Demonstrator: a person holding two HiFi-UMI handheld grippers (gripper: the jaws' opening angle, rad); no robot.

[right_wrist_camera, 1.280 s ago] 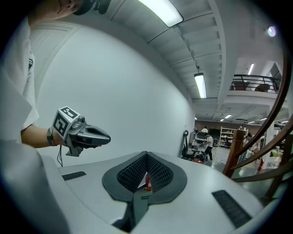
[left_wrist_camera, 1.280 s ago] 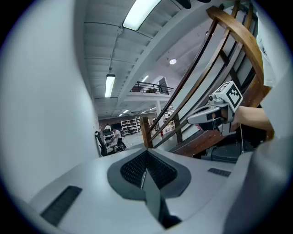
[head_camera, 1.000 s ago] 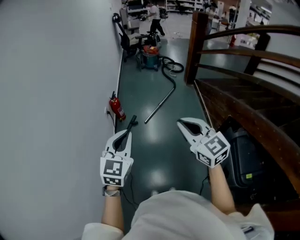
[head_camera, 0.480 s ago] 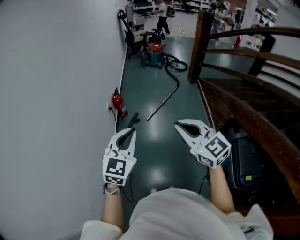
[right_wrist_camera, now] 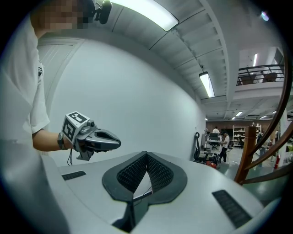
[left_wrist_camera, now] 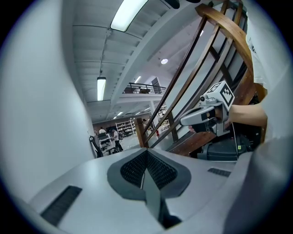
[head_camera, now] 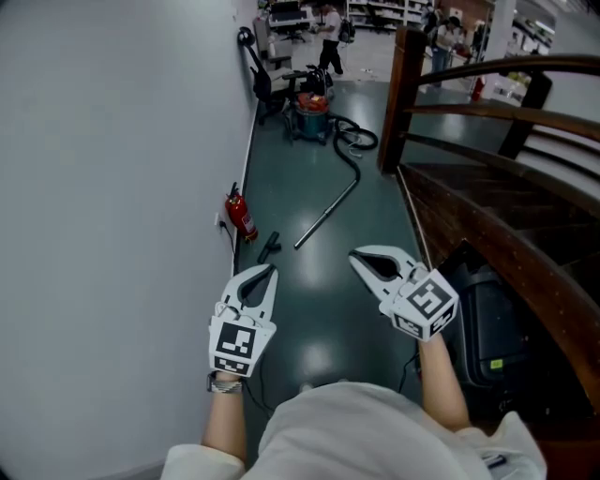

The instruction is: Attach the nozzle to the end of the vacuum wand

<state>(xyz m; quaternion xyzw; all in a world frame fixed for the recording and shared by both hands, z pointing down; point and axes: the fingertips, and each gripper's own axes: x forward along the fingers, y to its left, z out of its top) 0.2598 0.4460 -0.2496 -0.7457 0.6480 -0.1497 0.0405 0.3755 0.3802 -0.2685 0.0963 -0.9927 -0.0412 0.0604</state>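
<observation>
Nozzle (head_camera: pixel 270 247) not yet taken up. My left claw (head_camera: pixel 269 272) and right claw (head_camera: pixel 355 260) are both shut tight and empty. The left has shifted slightly, so the nozzle now lies clear beyond its tip, on the floor near the wand (head_camera: pixel 323 211). I judge this as approach only

Bright, even light falls from long ceiling lamps (right_wrist_camera: pixel 146 13) high above the jaws of the right gripper (right_wrist_camera: pixel 146 157) and the left gripper (left_wrist_camera: pixel 146 155), leaving only faint shadows. In the head view the glossy floor (head_camera: pixel 317 281) shows a pale sheen just behind the jaws. Both gripper views bulge like a fisheye with black corners, and the jaws nearest the lens look slightly soft.
</observation>
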